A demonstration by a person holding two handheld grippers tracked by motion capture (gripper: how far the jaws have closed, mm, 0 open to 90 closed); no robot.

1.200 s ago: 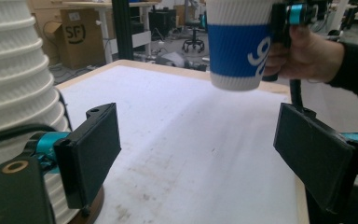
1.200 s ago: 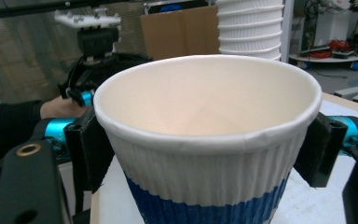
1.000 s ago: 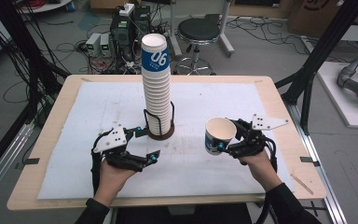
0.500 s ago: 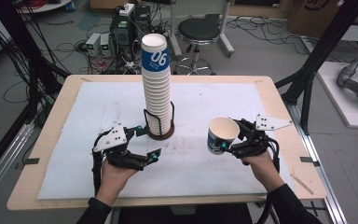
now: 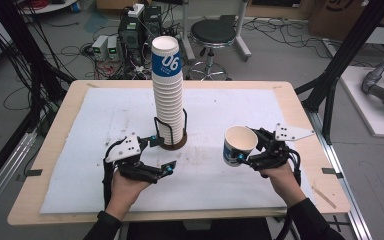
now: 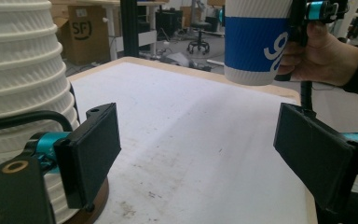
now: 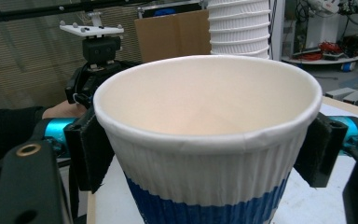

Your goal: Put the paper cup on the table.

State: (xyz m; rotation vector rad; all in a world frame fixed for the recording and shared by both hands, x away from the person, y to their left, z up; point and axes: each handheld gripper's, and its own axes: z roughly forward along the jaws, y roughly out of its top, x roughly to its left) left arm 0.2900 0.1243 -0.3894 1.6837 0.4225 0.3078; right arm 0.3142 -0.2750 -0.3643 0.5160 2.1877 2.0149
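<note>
Slightly rightward and nearer the table's right edge is where the single cup [image 5: 239, 145] is now seen, compared with a second ago; the tall stack and the left hand are found where they were. Both black pads [image 7: 89, 152] of the right gripper [image 5: 254, 153] are pressed on the cup's ribbed wall just under its rim, so the cup is held firmly, mouth up and slightly tilted, above the white mat [image 5: 280, 107] at the right and well apart from the stack of cups [image 5: 168, 95]. In the left gripper view the same cup is seen lifted clear of the mat, its blue band facing the camera. The jaws of the left gripper [image 5: 161, 153] are held moderately wide with nothing between them, just beside the stack's brown base [image 5: 174, 145], which stands near the middle of the mat.

Judged from this, a cup taken off the stack is being carried to a place on the mat. For the step to be done well, the cup should be kept level, lowered until its bottom is flat on the mat, and only then released; the squeeze should be kept light so that the thin wall is not dented, and the free gripper should be kept off the stack so that it is not toppled
</note>
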